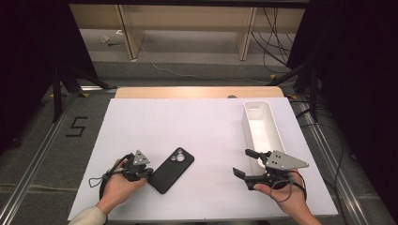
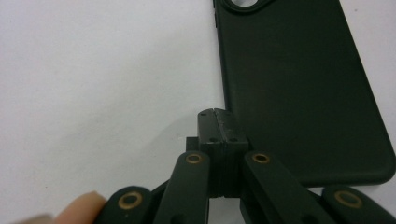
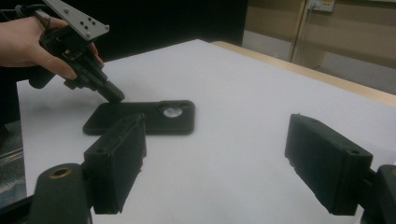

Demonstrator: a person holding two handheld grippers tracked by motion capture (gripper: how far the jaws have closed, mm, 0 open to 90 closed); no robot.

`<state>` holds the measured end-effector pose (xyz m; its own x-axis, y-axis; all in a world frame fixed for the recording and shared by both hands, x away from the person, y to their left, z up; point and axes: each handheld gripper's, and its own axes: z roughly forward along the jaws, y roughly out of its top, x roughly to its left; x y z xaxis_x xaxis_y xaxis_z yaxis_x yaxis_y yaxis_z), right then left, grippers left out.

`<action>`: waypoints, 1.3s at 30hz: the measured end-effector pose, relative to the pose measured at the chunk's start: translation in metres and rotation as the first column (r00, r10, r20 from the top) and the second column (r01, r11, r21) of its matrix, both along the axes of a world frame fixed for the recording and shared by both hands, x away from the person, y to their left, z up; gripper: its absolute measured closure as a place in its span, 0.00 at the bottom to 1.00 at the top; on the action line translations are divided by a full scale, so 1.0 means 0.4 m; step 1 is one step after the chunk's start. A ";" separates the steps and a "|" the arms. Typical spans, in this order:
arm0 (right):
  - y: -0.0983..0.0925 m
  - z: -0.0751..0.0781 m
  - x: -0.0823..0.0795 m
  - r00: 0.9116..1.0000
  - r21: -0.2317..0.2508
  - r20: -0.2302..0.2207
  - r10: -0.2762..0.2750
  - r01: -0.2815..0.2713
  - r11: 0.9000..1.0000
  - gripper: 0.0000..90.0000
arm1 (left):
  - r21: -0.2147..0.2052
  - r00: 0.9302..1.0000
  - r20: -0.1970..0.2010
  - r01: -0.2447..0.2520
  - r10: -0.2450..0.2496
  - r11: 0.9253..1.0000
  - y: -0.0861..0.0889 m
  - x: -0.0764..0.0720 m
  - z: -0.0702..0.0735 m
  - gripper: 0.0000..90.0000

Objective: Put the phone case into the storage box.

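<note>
Phone case (image 1: 171, 170) flat, long axis diagonal, camera hole far-right, left gripper (image 1: 149, 173) beside.

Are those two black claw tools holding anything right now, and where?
Nothing is held. The left hand-held gripper is shut empty beside the black phone case; the right hand-held gripper is open over the table.

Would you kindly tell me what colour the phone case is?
The phone case is matte black; the left gripper view shows it best.
</note>
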<state>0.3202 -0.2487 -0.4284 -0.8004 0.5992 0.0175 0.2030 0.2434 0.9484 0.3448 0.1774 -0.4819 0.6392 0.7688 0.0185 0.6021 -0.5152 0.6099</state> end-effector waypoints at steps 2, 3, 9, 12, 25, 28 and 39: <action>-0.001 0.001 0.000 1.000 0.001 -0.001 -0.001 0.001 1.000 0.24 | -0.008 1.000 0.015 -0.005 0.005 1.000 0.003 -0.001 0.008 0.95; -0.001 0.001 0.000 1.000 0.001 0.001 -0.002 0.002 1.000 0.24 | -0.036 0.999 0.034 -0.012 0.014 0.999 0.006 -0.004 0.025 0.93; -0.001 0.001 0.000 1.000 0.002 -0.002 -0.002 0.002 1.000 0.24 | -0.130 0.997 0.055 -0.046 0.053 0.990 0.004 -0.011 0.069 0.66; 0.000 0.001 0.000 1.000 0.002 -0.002 -0.004 0.004 1.000 0.24 | -0.136 0.998 0.004 -0.054 0.055 0.989 -0.013 -0.009 0.077 0.28; 0.002 -0.003 0.002 1.000 0.005 -0.008 -0.005 0.005 1.000 0.24 | -0.045 0.998 -0.067 -0.012 0.009 0.999 -0.085 0.005 0.071 0.00; 0.003 -0.004 0.003 1.000 0.006 -0.005 -0.004 0.004 1.000 0.24 | -0.035 0.996 -0.085 0.006 -0.009 0.999 -0.098 0.010 0.068 0.00; 0.000 -0.003 0.005 1.000 0.003 -0.006 -0.004 0.004 1.000 0.24 | 0.039 0.992 -0.126 0.036 -0.031 0.999 -0.139 0.036 0.046 0.02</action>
